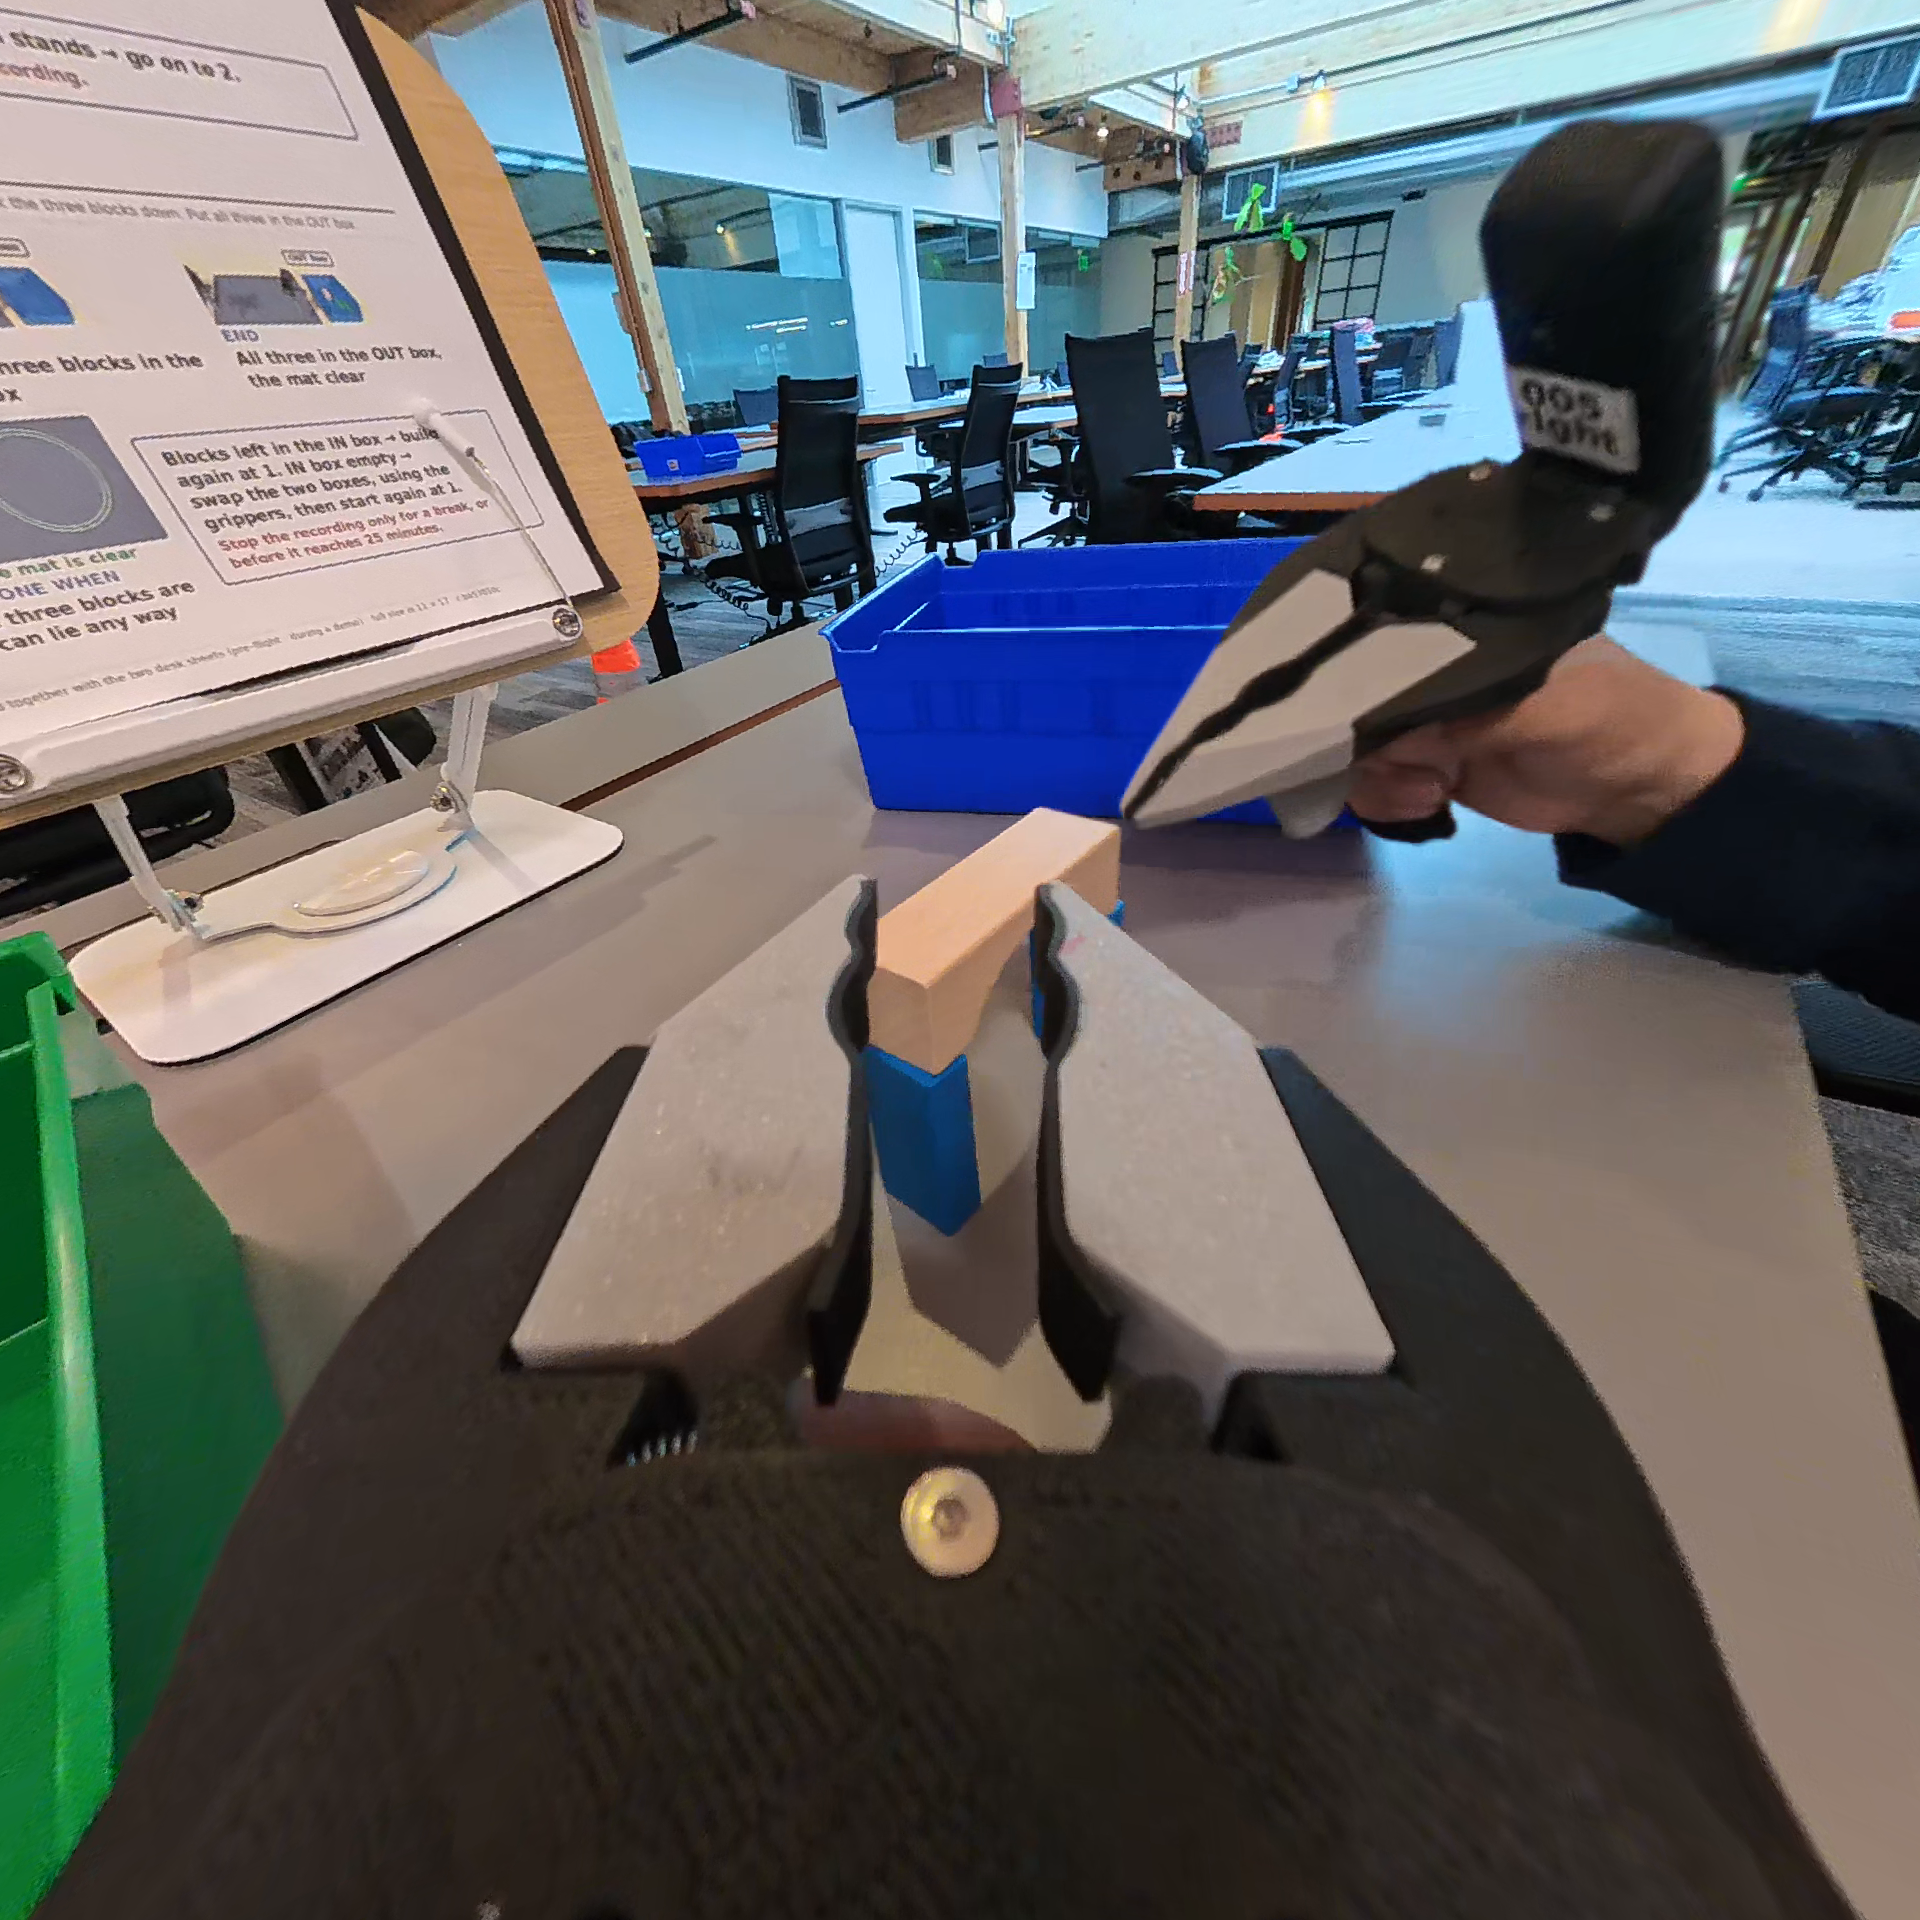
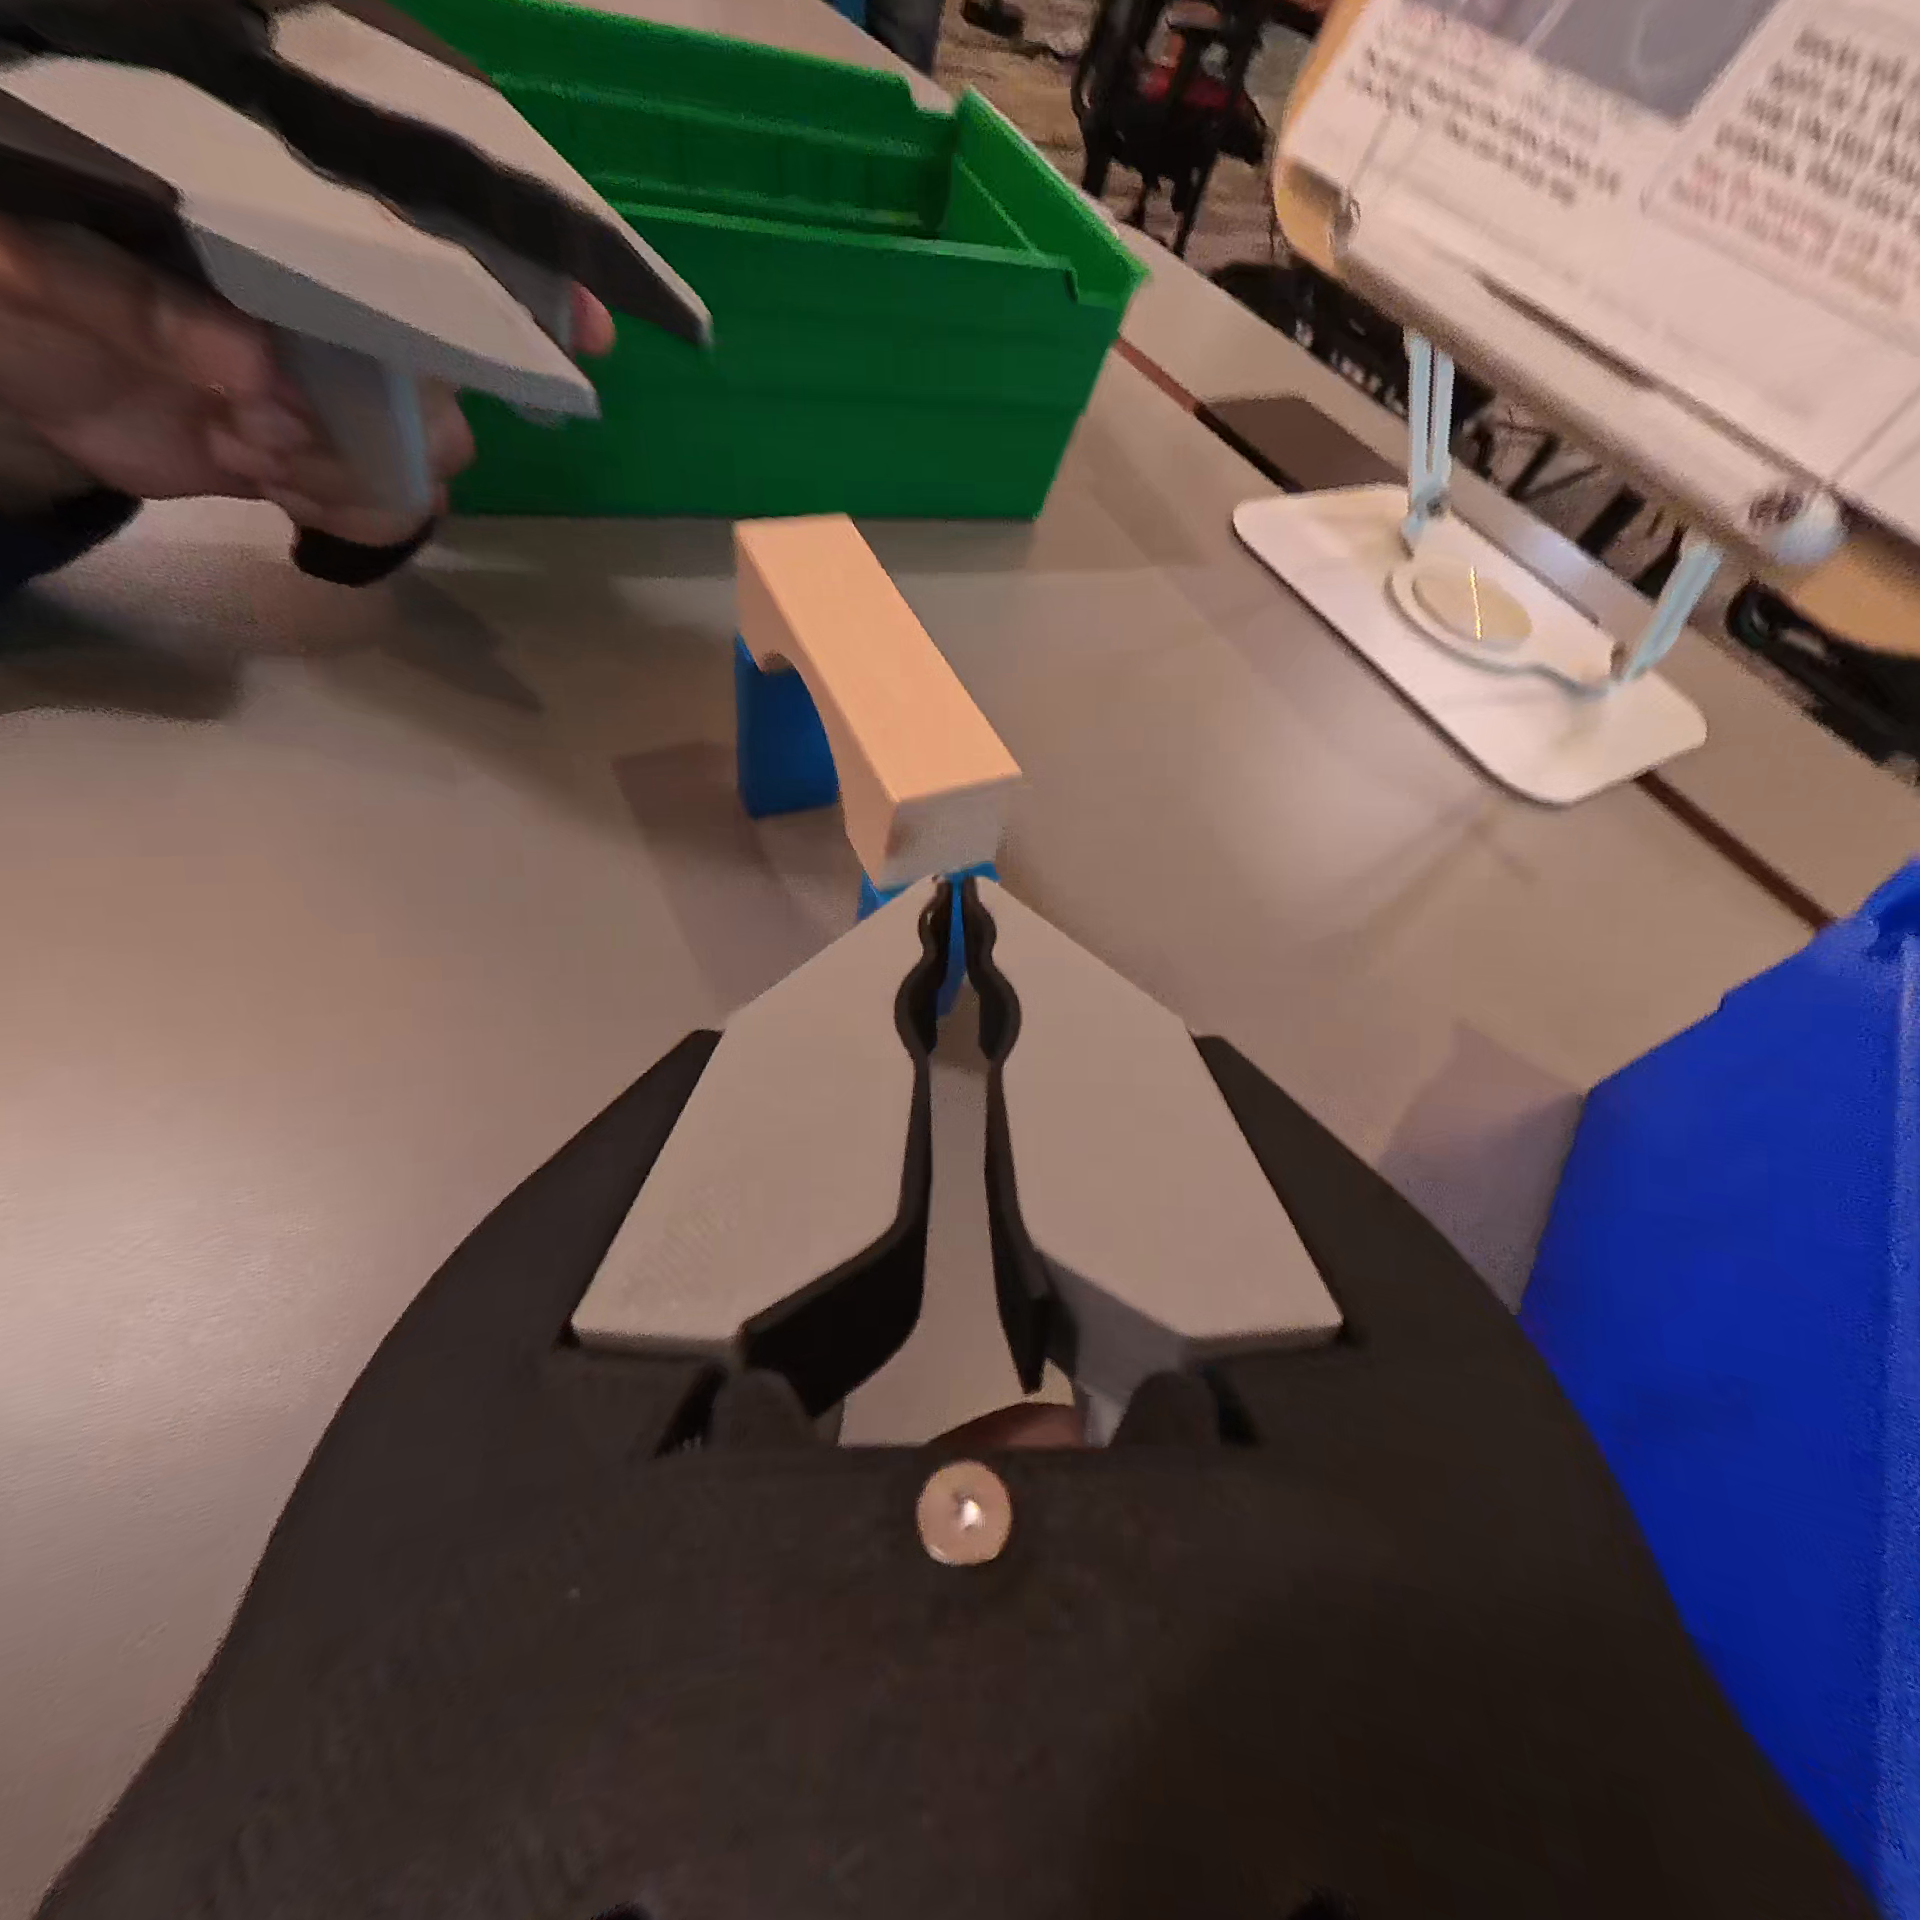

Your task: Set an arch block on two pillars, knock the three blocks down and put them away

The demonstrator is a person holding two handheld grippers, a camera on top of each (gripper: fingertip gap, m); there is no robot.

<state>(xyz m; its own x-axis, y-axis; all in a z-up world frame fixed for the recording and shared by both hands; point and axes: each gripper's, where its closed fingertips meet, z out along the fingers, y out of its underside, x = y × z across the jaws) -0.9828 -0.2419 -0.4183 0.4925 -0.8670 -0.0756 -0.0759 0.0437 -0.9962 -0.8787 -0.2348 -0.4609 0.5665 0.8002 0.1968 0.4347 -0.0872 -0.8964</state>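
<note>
Right claw [image 2: 951, 899]: fingers together, with nothing between them, and their tips lowered to the near end of the arch [image 2: 883, 665], at the seam where it meets the pillar [image 2: 951, 966] below. Whether the tips touch the blocks cannot be told. From the left wrist view this claw slopes down from the upper right, its body raised and its tips lowest. The right hand [image 1: 1558, 748] wraps the grip from behind, and a dark sleeve trails off to the right. Left claw [image 1: 956, 894]: fingers apart and bare. In its own view they frame the arch on either side, but the right wrist view shows this claw held up near the green bin [image 2: 831, 343], clear of the blocks. It is tilted down toward them, with the left hand [image 2: 156, 395] under its grip. The wooden arch stands level across two upright blue pillars, the second pillar [image 2: 779, 738] under its far end, in the middle of the grey table [image 1: 1455, 1039]. It stands between the green bin on the left side and the blue bin [image 1: 1018, 707] on the right. A sheet on a stand [image 1: 260, 416] is at the table's far edge.
</note>
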